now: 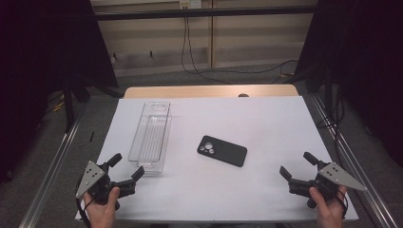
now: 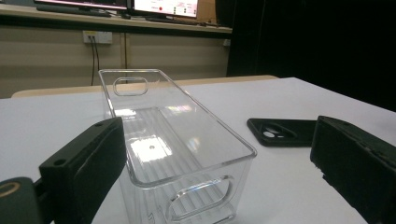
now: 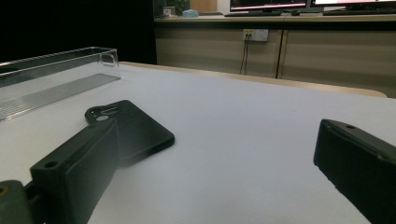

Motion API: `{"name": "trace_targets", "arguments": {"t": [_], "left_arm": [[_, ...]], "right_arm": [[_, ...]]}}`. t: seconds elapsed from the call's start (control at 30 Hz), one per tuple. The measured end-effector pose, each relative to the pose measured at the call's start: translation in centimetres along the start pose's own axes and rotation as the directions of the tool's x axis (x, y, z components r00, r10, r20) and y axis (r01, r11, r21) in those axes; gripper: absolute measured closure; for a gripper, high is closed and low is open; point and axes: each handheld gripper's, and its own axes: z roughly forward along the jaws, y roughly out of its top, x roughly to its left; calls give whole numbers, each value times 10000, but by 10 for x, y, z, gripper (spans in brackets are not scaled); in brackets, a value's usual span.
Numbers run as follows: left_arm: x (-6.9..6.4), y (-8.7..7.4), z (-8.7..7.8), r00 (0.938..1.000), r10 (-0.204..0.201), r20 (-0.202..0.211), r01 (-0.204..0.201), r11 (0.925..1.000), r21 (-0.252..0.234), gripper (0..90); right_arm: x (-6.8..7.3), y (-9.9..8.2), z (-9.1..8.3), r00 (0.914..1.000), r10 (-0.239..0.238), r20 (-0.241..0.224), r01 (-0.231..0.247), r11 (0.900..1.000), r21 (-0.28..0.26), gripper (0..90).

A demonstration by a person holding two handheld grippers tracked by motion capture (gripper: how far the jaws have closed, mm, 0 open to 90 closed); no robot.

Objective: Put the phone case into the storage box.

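Note:
A black phone lies camera side up, flat near the middle of the white table top. Left of it stands a long clear plastic bin, empty, with cut-out handles at both ends. My left gripper rests at the near left corner, open, its jaws pointing at the bin's near end; the phone lies off to the right in its view. My right gripper sits at the near right, open, aimed leftward at the phone, with the bin beyond it.
The table's wooden far edge shows beyond the white sheet. Metal rails run along both sides of the table. Black curtains and cables stand behind, with monitors on a shelf.

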Motion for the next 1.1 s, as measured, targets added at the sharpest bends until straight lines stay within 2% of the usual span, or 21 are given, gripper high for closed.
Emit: {"name": "trace_targets", "arguments": {"t": [0.17, 0.37, 0.5, 0.77, 0.97, 1.1], "left_arm": [[0, 0, 0, 9999, -106, 23, 106, 9999, -24, 36], [0, 0, 1, 9999, -61, 107, 60, 10000, 74, 35], [0, 0, 0, 9999, -147, 88, 146, 9999, 73, 36], [2, 0, -2, 9999, -154, 7, 154, 9996, 218, 36], [2, 1, -4, 9997, -208, 100, 207, 9997, 114, 37], [2, 4, -7, 9995, -312, -5, 312, 9994, -158, 37]], "right_arm": [[1, -1, 1, 9999, 68, -86, -68, 10000, 19, 0], [2, -2, 1, 9991, 114, -397, -105, 9997, 221, 0], [4, -1, 3, 9969, 58, -789, -25, 9991, 419, 0], [8, 0, 4, 9943, -4, -1064, 65, 9983, 572, 0], [11, 2, 10, 9912, -37, -1324, 138, 9970, 760, 1], [13, 3, 15, 9892, -134, -1459, 268, 9956, 902, 11]]}}
